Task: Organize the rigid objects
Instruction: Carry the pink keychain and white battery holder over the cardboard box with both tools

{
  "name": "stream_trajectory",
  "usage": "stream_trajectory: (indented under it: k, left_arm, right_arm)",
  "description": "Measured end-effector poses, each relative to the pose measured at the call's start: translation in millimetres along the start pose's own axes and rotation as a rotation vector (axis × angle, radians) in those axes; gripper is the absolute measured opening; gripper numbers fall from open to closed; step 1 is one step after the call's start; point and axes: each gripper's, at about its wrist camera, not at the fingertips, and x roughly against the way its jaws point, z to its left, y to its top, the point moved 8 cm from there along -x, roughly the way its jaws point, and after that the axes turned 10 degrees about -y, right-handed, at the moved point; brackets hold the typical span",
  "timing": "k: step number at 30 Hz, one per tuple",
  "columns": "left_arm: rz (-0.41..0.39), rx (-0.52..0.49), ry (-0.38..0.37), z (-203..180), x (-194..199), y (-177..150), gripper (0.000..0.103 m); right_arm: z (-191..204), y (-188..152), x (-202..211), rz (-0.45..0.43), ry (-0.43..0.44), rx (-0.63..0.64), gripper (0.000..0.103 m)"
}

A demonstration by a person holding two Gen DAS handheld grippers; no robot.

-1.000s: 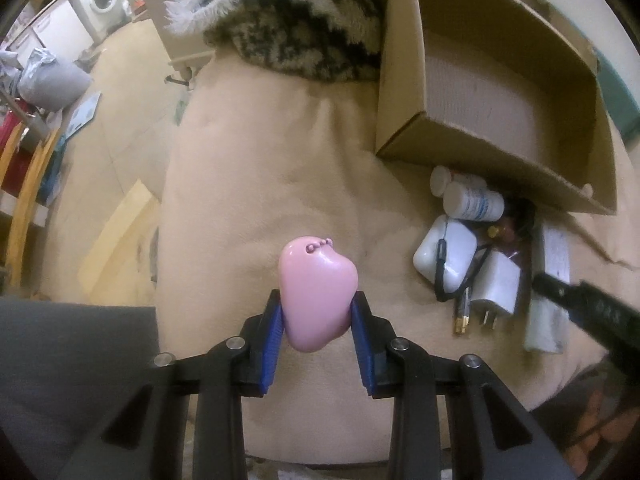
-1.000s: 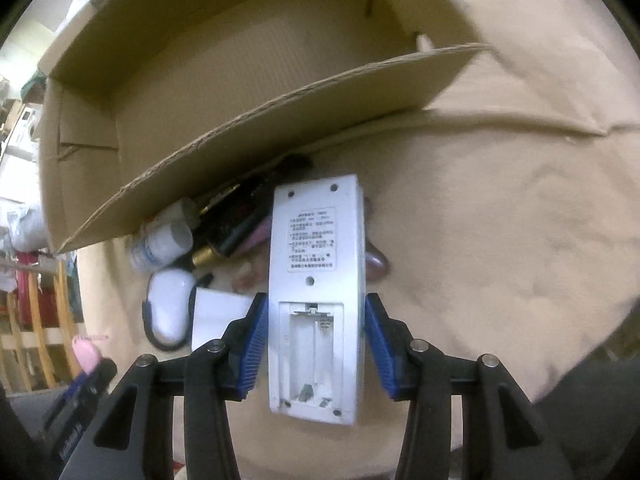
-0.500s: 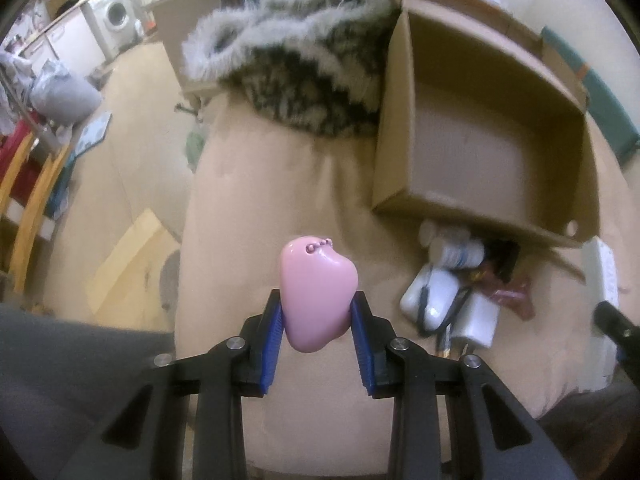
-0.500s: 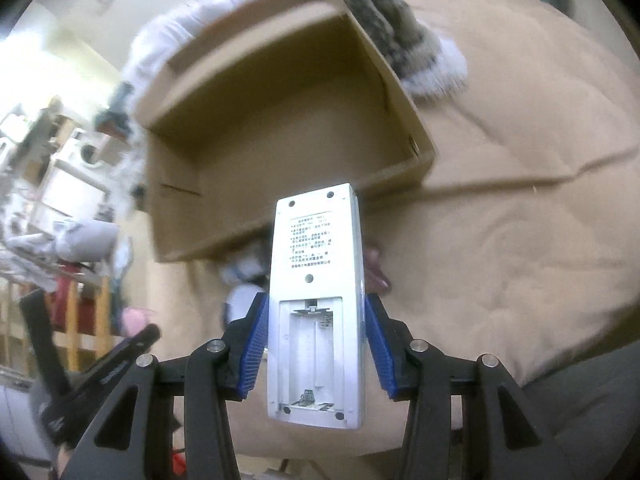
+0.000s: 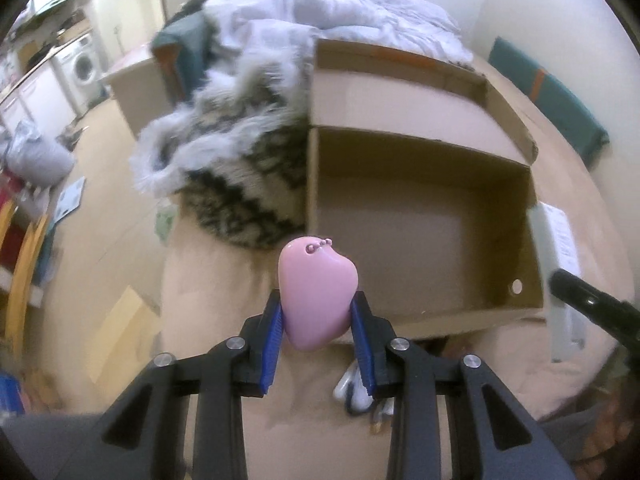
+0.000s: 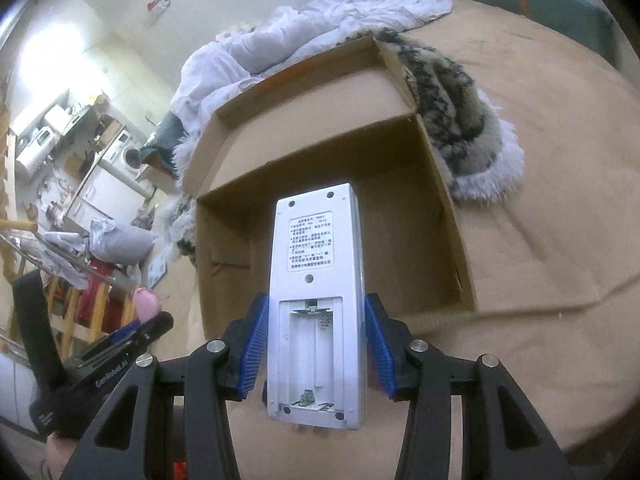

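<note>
My left gripper (image 5: 318, 326) is shut on a pink rounded gadget (image 5: 316, 292) and holds it in the air before the near wall of an open cardboard box (image 5: 420, 322). My right gripper (image 6: 316, 350) is shut on a white remote control (image 6: 316, 280), back side up, its battery bay open and without batteries. The remote hangs over the near edge of the box (image 6: 448, 216), whose inside shows nothing in it. The remote (image 5: 560, 264) also shows at the right in the left wrist view, and the left gripper (image 6: 116, 352) at the lower left in the right wrist view.
The box stands on a tan padded bed cover (image 6: 540, 160). A furry black-and-white blanket (image 5: 236, 164) lies against the box's far left side, white bedding (image 5: 320, 12) behind it. White small items and a cable (image 5: 356, 392) lie under my left gripper.
Both grippers have risen and tilted up toward the box with their loads. The pile of small items has dropped almost out of view beneath the left gripper.
</note>
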Motion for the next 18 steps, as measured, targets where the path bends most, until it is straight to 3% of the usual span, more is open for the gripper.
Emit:
stream_trajectory:
  k: [9,12,18]
  left_arm:
    - [0.068,-0.148,-0.021,-46,-64,28,0.029]
    - [0.109,-0.193,-0.077,-56,-90,26,0.03]
    - [0.163,-0.123,-0.089,-47,-123,20,0.03]
  right_arm:
    - [-2,29,-65,0.073,-0.029,0.024,0.049]
    - [-4,31,-89,0.1,-0.038,0.038,0.049]
    - [-7,26,-120,0.146,-0.068,0.048,0.049]
